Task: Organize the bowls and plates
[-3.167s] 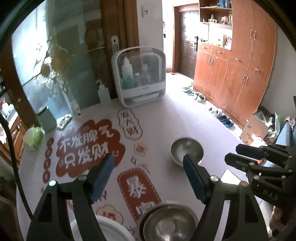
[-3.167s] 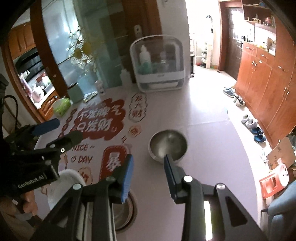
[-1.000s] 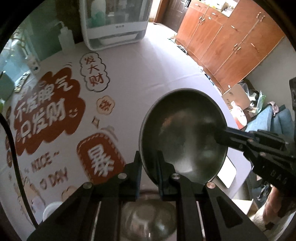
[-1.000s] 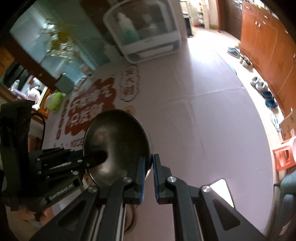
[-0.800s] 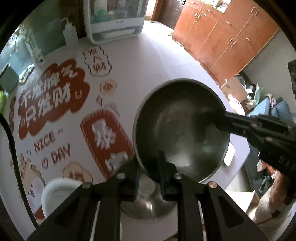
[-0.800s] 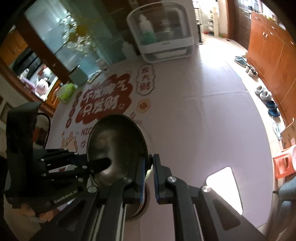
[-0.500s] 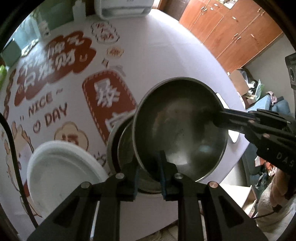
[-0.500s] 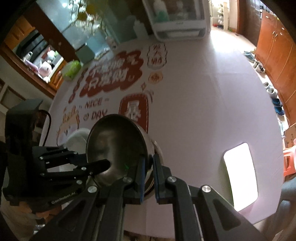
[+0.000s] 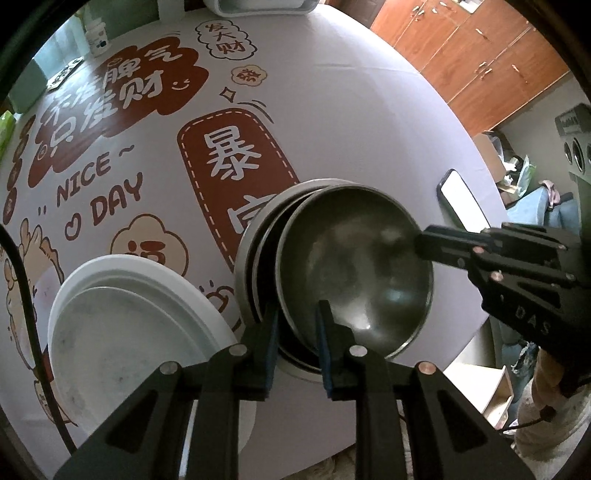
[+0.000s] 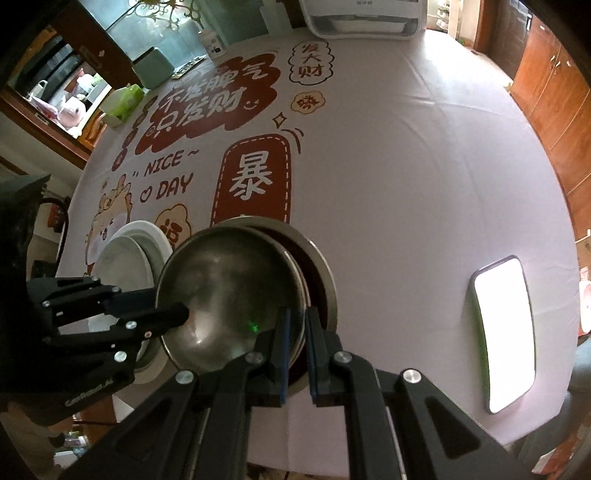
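A steel bowl (image 9: 354, 273) (image 10: 229, 295) sits tilted inside a larger steel bowl (image 9: 249, 251) (image 10: 319, 266) near the table's front edge. My right gripper (image 10: 297, 332) is shut on the upper bowl's near rim, and in the left wrist view its fingertips (image 9: 424, 243) reach in from the right. My left gripper (image 9: 297, 332) straddles the opposite rim. Its jaws are opening, and a gap shows between the pads and the rim. Its fingertips (image 10: 177, 314) show at the left of the right wrist view. Stacked white plates (image 9: 129, 332) (image 10: 125, 266) lie left of the bowls.
A lit phone (image 9: 461, 203) (image 10: 502, 339) lies on the printed tablecloth (image 10: 388, 166) right of the bowls. A white dish cabinet (image 10: 362, 18), a teal canister (image 10: 155, 66) and a green tissue pack (image 10: 122, 103) stand at the far side. The table edge is close below the bowls.
Both grippers brought the steel bowl back and down from mid-table into the larger bowl beside the white plates. The left jaws have parted from the rim; the right jaws stayed shut.
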`<state>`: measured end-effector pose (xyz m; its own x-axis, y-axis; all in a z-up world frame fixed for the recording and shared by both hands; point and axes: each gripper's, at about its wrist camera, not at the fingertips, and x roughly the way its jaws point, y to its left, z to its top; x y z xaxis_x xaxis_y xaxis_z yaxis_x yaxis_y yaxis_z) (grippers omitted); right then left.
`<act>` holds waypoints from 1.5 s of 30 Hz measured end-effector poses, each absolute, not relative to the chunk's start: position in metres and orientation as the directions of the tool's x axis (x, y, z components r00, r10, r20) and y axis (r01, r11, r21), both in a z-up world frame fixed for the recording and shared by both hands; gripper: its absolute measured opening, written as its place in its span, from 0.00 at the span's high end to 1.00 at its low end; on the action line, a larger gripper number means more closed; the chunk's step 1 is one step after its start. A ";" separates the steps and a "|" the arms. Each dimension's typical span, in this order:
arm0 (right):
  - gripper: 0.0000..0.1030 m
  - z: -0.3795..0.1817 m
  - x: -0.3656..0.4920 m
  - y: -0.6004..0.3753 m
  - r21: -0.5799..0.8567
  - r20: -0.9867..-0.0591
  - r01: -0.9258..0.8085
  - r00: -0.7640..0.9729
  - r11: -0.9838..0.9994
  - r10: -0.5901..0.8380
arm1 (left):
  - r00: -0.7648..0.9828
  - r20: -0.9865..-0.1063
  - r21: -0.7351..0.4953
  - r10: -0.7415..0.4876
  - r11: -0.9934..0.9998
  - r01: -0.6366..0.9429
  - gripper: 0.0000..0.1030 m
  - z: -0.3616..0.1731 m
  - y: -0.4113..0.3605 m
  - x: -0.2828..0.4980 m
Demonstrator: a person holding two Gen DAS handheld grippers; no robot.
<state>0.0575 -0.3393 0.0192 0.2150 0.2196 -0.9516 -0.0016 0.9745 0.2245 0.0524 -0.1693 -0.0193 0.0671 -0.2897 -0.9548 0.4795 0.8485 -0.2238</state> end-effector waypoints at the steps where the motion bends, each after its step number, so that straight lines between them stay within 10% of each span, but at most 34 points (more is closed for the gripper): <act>1: 0.92 0.021 0.057 -0.339 0.220 -0.951 -0.003 0.221 0.976 0.215 | 0.072 -0.954 -0.221 -0.291 0.846 0.486 0.75 -0.017 -0.170 0.050; 17: 0.92 0.049 0.048 -0.344 0.236 -0.932 -0.022 0.277 0.972 0.232 | 0.164 -0.920 -0.245 -0.356 0.849 0.468 0.45 0.023 -0.155 0.047; 25: 0.66 0.076 0.039 -0.350 0.248 -0.901 -0.043 0.356 0.968 0.246 | 0.266 -0.878 -0.242 -0.398 0.849 0.470 0.22 0.052 -0.141 0.040; 45: 0.56 0.013 0.046 -0.362 0.265 -0.934 0.009 0.252 0.964 0.254 | 0.307 -0.879 -0.271 -0.366 0.911 0.309 0.15 -0.015 -0.128 0.045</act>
<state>0.0462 -0.3621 0.0134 0.2516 0.2540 -0.9339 0.0086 0.9643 0.2647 0.0452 -0.1277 -0.0147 0.3073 -0.3658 -0.8785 0.3092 0.9115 -0.2714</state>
